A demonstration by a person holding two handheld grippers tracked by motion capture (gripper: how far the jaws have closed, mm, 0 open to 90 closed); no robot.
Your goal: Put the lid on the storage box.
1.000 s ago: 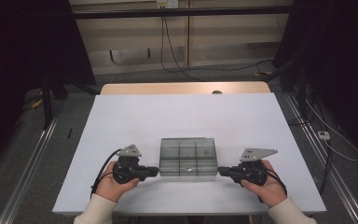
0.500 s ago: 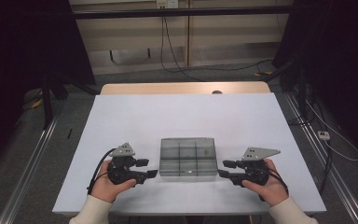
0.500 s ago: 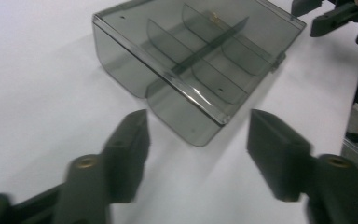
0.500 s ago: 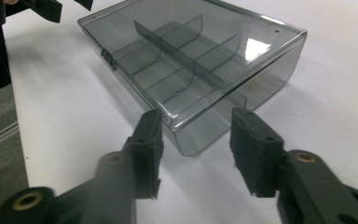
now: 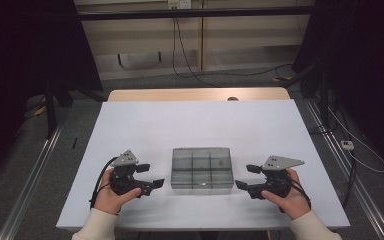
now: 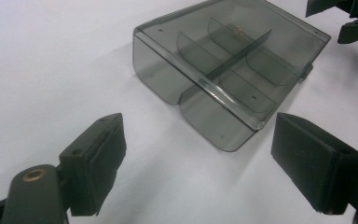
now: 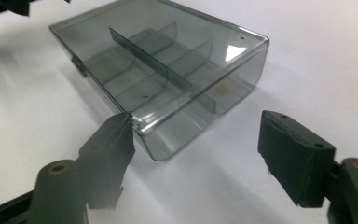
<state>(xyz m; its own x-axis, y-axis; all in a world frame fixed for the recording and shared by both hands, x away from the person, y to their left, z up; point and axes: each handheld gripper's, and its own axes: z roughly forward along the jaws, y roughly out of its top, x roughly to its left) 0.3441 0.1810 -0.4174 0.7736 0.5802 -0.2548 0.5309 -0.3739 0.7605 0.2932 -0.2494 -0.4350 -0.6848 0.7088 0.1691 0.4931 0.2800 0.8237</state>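
A smoky clear plastic box (image 5: pixel 201 167) with inner dividers lies lid-shut on the white table (image 5: pixel 200 125). A small brass-coloured bit (image 6: pixel 237 30) sits in one compartment. My left gripper (image 5: pixel 152 176) rests just left of the box and points at its side. Its jaws have just been opening, with nothing between them. In the left gripper view the gripper (image 6: pixel 198 163) stands a short way from the box (image 6: pixel 223 60). My right gripper (image 5: pixel 244 176) mirrors it at the box's right side. Its jaws have also just been opening and hold nothing. In the right gripper view the gripper (image 7: pixel 196 154) has a corner of the box (image 7: pixel 168 65) just ahead.
A wooden board (image 5: pixel 195 94) edges the table's far side. Cables (image 5: pixel 190 60) run over the floor behind, and dark curtains hang on both sides. The other hand's gripper (image 6: pixel 349 18) shows beyond the box.
Both grippers' jaws have gone from shut to open. The left hand has drawn slightly back from the box's side. The box has not moved.
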